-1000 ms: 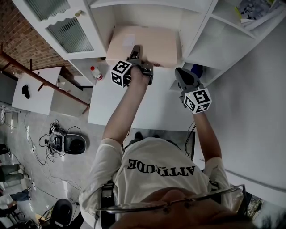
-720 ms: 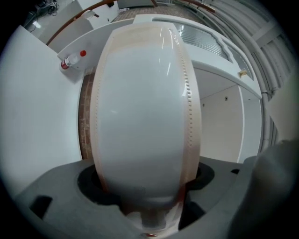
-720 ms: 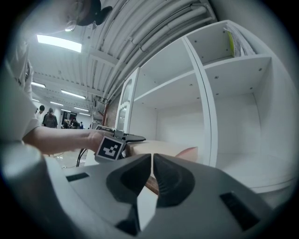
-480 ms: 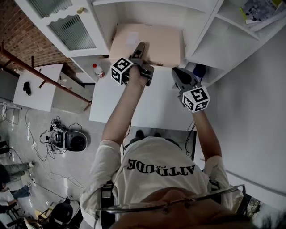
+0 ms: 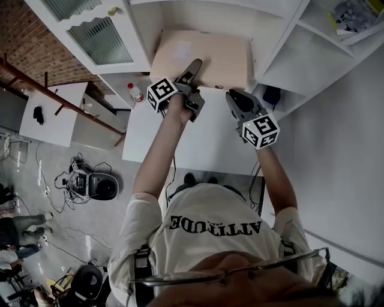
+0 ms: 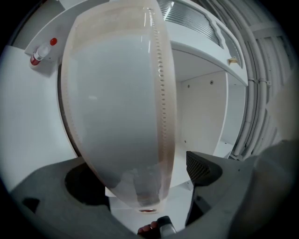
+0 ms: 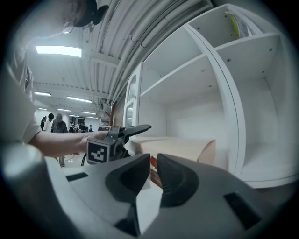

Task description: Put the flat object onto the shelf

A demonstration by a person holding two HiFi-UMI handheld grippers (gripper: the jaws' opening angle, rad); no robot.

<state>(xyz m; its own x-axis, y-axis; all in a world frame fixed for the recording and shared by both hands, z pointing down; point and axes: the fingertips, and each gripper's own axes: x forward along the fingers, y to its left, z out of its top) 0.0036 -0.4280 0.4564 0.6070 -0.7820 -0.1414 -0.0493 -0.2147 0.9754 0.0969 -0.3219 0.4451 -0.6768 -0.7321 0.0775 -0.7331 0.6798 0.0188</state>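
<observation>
Compared with a second ago, I am seeing the left gripper (image 5: 193,71) tipping its nose up a little, and its jaws have just been opening to their widest. The flat object (image 5: 207,54), a pale beige slab, is lying in the middle compartment of the white shelf (image 5: 204,15), with its near edge at the front of the board, about where it was before. In the left gripper view the slab is still running between the jaws, but the ribbed pad (image 6: 202,169) is standing clear of its tan edge, so nothing is pressing on it now.

The right gripper (image 5: 235,99) has been sliding closer to the left one and to the shelf's front. It is hovering over the white table (image 5: 204,141), well short of the slab. Its jaws are drawn together with only a sliver of gap between them, and they are holding nothing.

As for writing, I am reading "ATTITUDE" across the person's shirt (image 5: 216,225), upside down from the head view. Each gripper's cube is showing only black and white square markers. A small bottle with a red cap (image 5: 135,92) is standing left of the shelf, its label too small to read. The print on the papers (image 5: 351,12) in the upper right compartment is also too small to read.
</observation>
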